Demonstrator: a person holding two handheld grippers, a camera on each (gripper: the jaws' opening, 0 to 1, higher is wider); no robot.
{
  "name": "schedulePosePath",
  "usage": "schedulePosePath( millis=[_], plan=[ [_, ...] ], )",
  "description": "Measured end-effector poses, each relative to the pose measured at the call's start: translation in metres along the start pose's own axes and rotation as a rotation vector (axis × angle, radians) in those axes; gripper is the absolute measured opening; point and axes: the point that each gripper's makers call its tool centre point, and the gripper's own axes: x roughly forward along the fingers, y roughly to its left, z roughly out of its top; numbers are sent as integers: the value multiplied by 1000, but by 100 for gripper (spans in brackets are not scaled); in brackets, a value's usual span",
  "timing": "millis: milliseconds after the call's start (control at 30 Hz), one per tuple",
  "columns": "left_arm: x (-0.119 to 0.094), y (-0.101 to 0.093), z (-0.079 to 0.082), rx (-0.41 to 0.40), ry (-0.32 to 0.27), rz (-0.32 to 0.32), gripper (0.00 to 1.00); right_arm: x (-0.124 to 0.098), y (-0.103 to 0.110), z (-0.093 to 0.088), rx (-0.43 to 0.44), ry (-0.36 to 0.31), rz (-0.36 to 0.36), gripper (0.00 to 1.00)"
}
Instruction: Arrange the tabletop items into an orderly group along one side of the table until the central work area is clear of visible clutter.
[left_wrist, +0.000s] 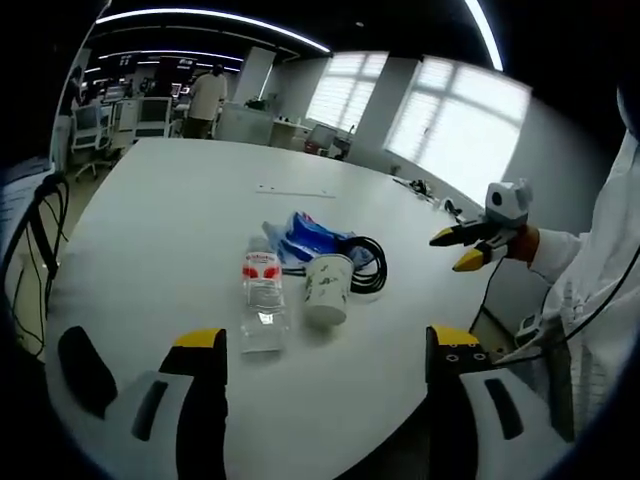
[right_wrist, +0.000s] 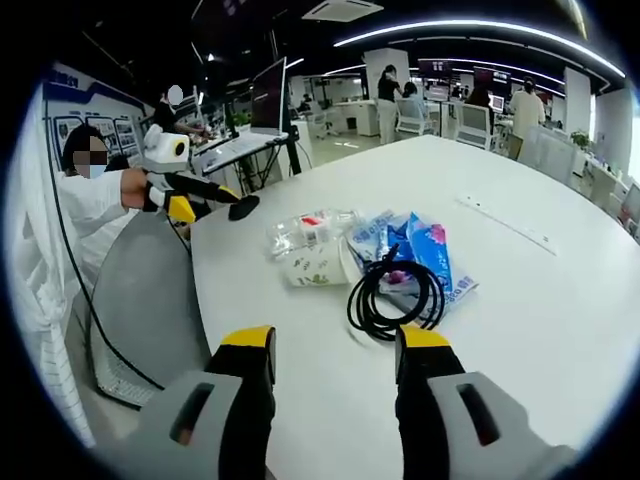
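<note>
One wide white table (left_wrist: 190, 200) carries everything here, and every place below is given against it. In the right gripper view the same table (right_wrist: 520, 300) stretches away toward an office with desks, screens and people standing well beyond its far edge.

The items lie in one small cluster near the table's middle, closer to the edge where the person stands. The blue plastic packet (left_wrist: 305, 235) lies flat on the tabletop at the far side of the cluster; in the right gripper view the blue plastic packet (right_wrist: 425, 250) sits partly under the cable. The black coiled cable (left_wrist: 370, 262) rests on the table beside the packet, its loops overlapping the packet's edge; it shows as a loose ring (right_wrist: 390, 295) in the right gripper view. The clear water bottle (left_wrist: 262, 300), red-labelled, lies on its side on the tabletop. Touching or just beside it, the white paper cup (left_wrist: 327, 290) also lies tipped over. A thin white strip (left_wrist: 295, 190) lies alone farther along the table, well apart from the cluster.

The left gripper (left_wrist: 325, 350) hovers above the table's near edge, jaws spread wide, holding nothing. The right gripper (right_wrist: 335, 345) is likewise spread and empty over the table, short of the cable.
</note>
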Motion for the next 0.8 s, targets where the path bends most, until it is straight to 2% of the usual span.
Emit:
schedulePosePath(
  millis=[800],
  plan=[
    [-1, -1, 6, 5, -10, -3, 83, 0, -1, 5, -10, -4, 2, 46]
  ],
)
